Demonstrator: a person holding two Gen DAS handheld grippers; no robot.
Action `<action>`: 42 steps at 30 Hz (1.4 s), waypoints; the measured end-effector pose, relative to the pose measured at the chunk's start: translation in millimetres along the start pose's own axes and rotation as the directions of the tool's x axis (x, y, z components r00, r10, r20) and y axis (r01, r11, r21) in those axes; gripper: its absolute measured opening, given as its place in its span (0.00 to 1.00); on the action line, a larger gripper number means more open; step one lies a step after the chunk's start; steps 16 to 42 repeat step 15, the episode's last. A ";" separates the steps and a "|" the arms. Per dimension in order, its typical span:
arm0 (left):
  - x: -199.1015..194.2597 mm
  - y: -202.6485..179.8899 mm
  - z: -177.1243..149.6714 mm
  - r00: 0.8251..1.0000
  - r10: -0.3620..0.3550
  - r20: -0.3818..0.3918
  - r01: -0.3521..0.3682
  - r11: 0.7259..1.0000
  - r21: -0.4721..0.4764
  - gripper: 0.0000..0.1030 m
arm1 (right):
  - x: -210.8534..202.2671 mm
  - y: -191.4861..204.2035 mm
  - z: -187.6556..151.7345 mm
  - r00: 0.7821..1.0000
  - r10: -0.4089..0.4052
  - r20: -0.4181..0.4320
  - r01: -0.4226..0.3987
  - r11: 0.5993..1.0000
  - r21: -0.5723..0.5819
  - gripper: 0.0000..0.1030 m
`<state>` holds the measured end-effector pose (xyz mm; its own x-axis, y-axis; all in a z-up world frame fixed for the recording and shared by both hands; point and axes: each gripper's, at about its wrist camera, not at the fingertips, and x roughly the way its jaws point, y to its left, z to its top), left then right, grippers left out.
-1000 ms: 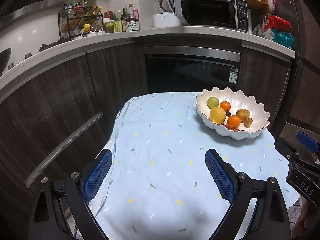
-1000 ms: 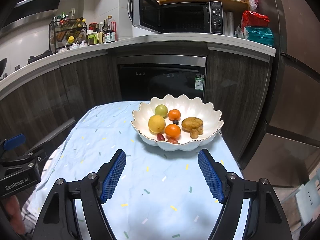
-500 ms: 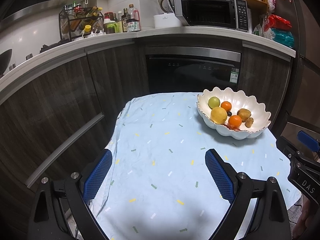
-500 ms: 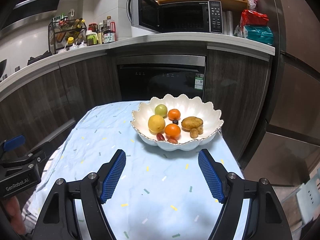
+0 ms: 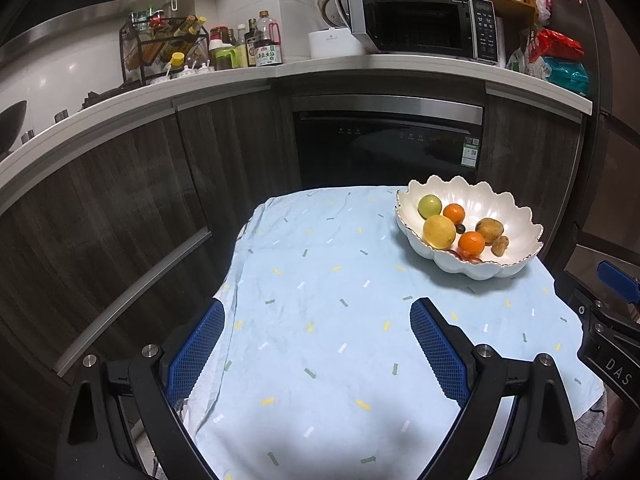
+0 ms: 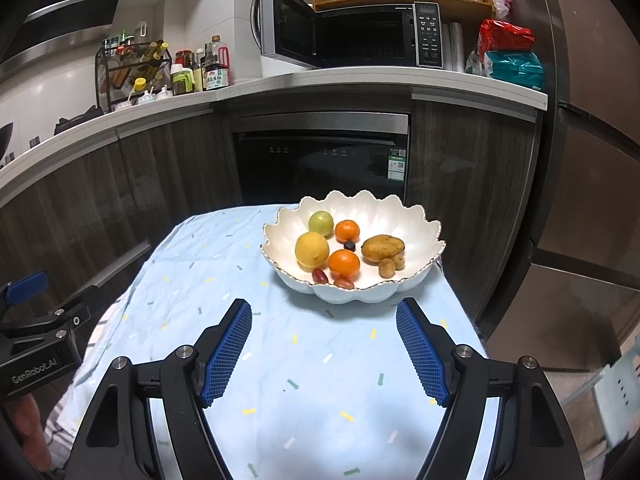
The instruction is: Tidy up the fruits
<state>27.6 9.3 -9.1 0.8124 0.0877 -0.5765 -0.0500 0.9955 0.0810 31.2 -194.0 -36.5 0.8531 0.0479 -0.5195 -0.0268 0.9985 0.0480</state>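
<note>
A white scalloped bowl (image 6: 416,236) stands at the far end of the table, also in the left wrist view (image 5: 516,216). It holds a yellow lemon (image 6: 312,249), a green fruit (image 6: 321,222), two oranges (image 6: 344,262), a brown kiwi-like fruit (image 6: 382,247), small brown fruits (image 6: 387,267), red grapes (image 6: 320,276) and a dark berry (image 6: 350,245). My right gripper (image 6: 324,316) is open and empty, just short of the bowl. My left gripper (image 5: 318,316) is open and empty over the cloth, left of the bowl.
A light blue patterned cloth (image 5: 320,280) covers the small table. Dark cabinets and a built-in oven (image 6: 320,168) stand behind it. A counter carries bottles (image 6: 208,68) and an open microwave (image 6: 352,36). A fridge (image 6: 592,120) is at the right.
Both views have barely shifted; the bowl sits very slightly further right in the left wrist view. Both grippers stay open.
</note>
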 end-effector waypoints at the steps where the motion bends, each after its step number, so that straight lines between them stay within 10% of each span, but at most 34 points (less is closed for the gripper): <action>1: 0.1 0.1 0.0 1.000 -0.006 -0.004 0.006 1.000 0.001 0.93 | 0.0 -0.1 0.1 1.000 0.000 0.000 0.000 1.000 0.001 0.73; 42: 6.5 -5.5 -1.9 0.999 -0.016 -0.034 0.016 1.000 0.006 0.93 | 0.2 -3.0 0.2 1.000 0.000 -0.006 0.000 1.000 0.012 0.73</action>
